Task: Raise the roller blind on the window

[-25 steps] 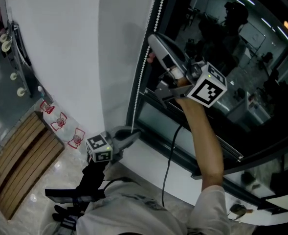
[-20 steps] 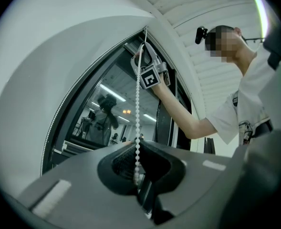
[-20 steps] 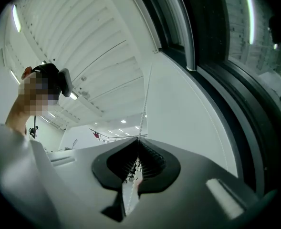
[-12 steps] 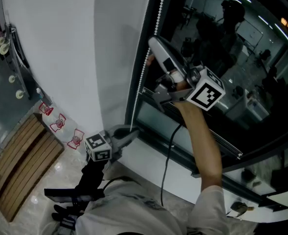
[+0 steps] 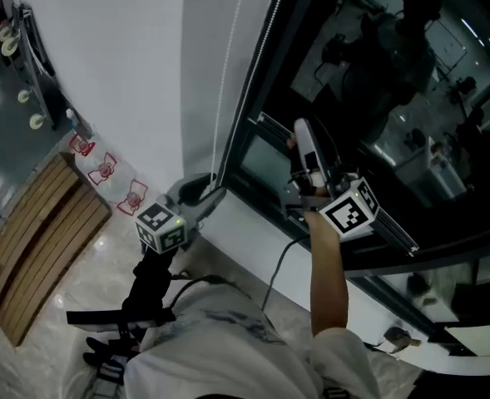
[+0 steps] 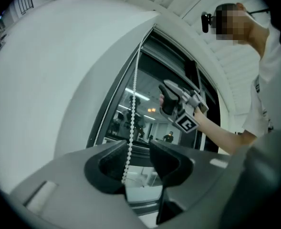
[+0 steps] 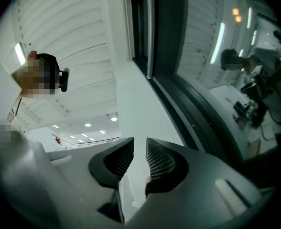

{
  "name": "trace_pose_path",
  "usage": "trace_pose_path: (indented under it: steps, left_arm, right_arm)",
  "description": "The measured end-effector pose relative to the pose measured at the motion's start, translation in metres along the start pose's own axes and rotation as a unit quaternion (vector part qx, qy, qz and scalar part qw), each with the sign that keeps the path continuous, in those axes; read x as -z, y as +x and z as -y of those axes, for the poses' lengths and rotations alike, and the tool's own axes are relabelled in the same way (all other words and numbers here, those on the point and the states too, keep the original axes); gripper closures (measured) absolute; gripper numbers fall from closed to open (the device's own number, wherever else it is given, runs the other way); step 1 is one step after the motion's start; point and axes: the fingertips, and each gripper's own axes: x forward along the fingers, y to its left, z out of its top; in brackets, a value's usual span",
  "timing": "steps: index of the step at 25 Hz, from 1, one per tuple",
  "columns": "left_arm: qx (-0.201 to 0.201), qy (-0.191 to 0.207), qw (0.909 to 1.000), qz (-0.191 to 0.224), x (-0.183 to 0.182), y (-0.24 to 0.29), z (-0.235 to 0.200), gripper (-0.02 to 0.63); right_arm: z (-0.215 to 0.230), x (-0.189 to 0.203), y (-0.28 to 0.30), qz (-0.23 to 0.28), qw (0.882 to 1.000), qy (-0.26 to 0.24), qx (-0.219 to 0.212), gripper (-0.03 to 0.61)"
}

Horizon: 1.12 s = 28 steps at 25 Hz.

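A white bead chain (image 5: 228, 81) hangs down the left edge of the dark window (image 5: 378, 98), beside its black frame (image 5: 261, 65). My left gripper (image 5: 203, 188) is at the chain's lower end. In the left gripper view the bead chain (image 6: 130, 128) runs down between the jaws of my left gripper (image 6: 138, 149), close to the left one; they stand apart and do not press it. My right gripper (image 5: 301, 127) points up against the frame's lower part, right of the chain. The jaws of my right gripper (image 7: 140, 144) have just been opening, with a narrow empty gap. No blind shows.
A white sill (image 5: 253, 248) runs under the window, with small items (image 5: 398, 337) at its right end. A black cable (image 5: 278, 264) hangs from the right gripper. The white wall (image 5: 120, 56) is at the left, with a wooden slatted bench (image 5: 37, 239) on the floor.
My right gripper has come off the bead chain high up and dropped down and right to the window frame. My left gripper has shifted under the chain's lower end.
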Motion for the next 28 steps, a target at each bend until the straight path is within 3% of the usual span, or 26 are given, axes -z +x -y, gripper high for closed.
trace_pose_path:
  steps: [3, 9, 11, 15, 20, 25, 28]
  left_arm:
    - [-0.034, 0.005, 0.9993, -0.016, 0.004, -0.03, -0.008, 0.477]
    - [-0.06, 0.016, 0.9958, -0.067, 0.037, -0.078, -0.018, 0.46]
    - [-0.047, 0.008, 0.9957, -0.079, 0.05, -0.084, -0.01, 0.464]
    - [-0.016, 0.013, 0.9964, -0.082, 0.06, -0.103, 0.011, 0.609]
    - [0.026, 0.037, 0.9947, -0.092, 0.073, -0.122, 0.071, 0.615]
    - [0.066, 0.043, 0.9922, -0.097, 0.091, -0.15, 0.143, 0.615]
    - [0.084, 0.039, 0.9897, -0.109, 0.115, -0.179, 0.194, 0.615]
  right_arm:
    - [0.006, 0.04, -0.05, 0.007, 0.996, 0.03, 0.09, 0.552]
    - [-0.017, 0.105, -0.14, 0.027, 0.97, 0.085, 0.226, 0.583]
    - [-0.029, 0.113, -0.16, 0.023, 0.966, 0.069, 0.25, 0.583]
    - [-0.06, 0.125, -0.19, 0.001, 0.951, 0.013, 0.308, 0.581]
    - [-0.107, 0.136, -0.238, -0.043, 0.926, -0.04, 0.372, 0.581]
    - [-0.172, 0.149, -0.285, -0.05, 0.918, -0.056, 0.389, 0.58]
    - [-0.22, 0.161, -0.326, -0.057, 0.907, -0.054, 0.414, 0.58]
